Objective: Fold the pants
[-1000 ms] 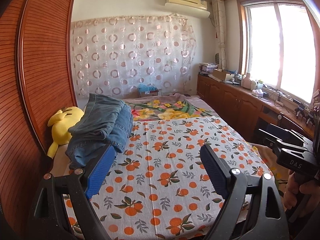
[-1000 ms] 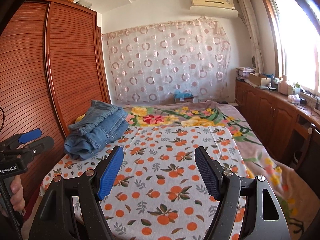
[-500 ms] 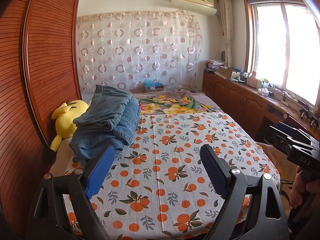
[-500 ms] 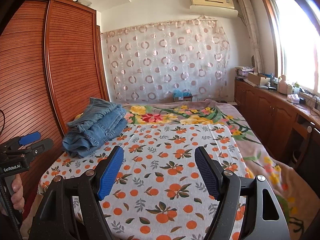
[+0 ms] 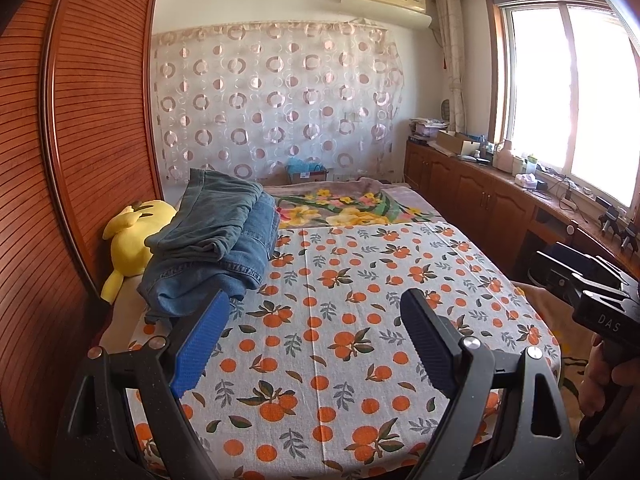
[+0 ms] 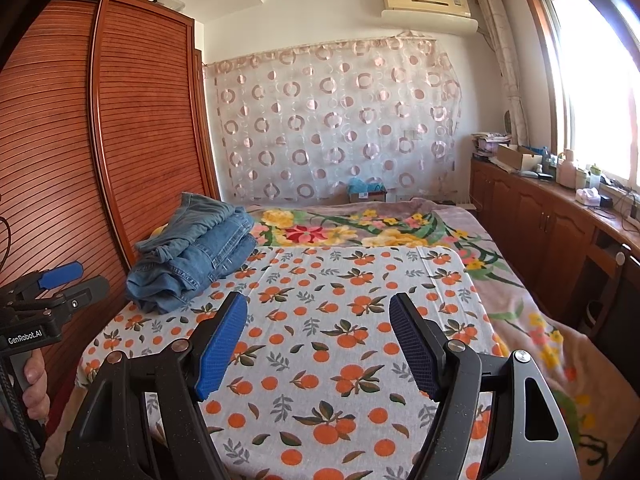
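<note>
A stack of folded blue jeans [image 5: 216,248] lies on the left side of the bed, on the orange-print sheet [image 5: 360,320]; it also shows in the right wrist view [image 6: 192,256]. My left gripper [image 5: 316,320] is open and empty, held above the near part of the sheet, its left finger just in front of the jeans. My right gripper [image 6: 318,320] is open and empty over the sheet, well to the right of the jeans. Each gripper's body shows at the edge of the other's view.
A yellow plush toy [image 5: 132,240] lies behind the jeans by the wooden wardrobe [image 5: 80,140]. A floral blanket [image 6: 360,232] covers the far bed. Wooden cabinets [image 6: 540,220] with clutter run along the right under the window.
Both grippers have drawn back a little from the bed and tilted; the jeans stack looks slightly farther off. Both stay open and empty.
</note>
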`<action>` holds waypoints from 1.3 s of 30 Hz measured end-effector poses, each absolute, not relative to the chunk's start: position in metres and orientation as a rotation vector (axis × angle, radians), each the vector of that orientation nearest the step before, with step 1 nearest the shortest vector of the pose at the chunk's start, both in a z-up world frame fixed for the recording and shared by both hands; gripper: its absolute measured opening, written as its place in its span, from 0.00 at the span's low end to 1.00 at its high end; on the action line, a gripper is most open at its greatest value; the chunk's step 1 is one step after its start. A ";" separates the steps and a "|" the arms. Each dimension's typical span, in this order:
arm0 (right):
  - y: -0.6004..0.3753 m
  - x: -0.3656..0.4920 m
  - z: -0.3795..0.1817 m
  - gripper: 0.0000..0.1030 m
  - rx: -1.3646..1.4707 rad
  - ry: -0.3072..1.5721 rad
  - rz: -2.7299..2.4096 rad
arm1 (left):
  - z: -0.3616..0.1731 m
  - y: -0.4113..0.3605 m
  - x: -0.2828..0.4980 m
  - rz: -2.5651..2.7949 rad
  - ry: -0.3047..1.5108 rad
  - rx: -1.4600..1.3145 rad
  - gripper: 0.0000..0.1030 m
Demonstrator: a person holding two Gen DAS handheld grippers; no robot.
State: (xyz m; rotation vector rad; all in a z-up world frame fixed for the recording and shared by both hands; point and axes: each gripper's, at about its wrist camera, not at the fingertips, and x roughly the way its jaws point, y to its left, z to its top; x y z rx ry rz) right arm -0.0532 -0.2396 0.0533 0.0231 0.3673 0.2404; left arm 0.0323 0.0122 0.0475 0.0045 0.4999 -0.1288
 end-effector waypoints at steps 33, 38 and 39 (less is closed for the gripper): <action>-0.240 -0.055 0.047 0.73 0.016 0.361 0.241 | 0.046 0.008 0.031 -0.141 0.491 0.010 0.85; -0.241 -0.055 0.046 0.73 0.019 0.364 0.239 | 0.046 0.008 0.030 -0.140 0.489 0.011 0.85; -0.241 -0.055 0.046 0.73 0.021 0.363 0.239 | 0.046 0.008 0.031 -0.141 0.489 0.011 0.85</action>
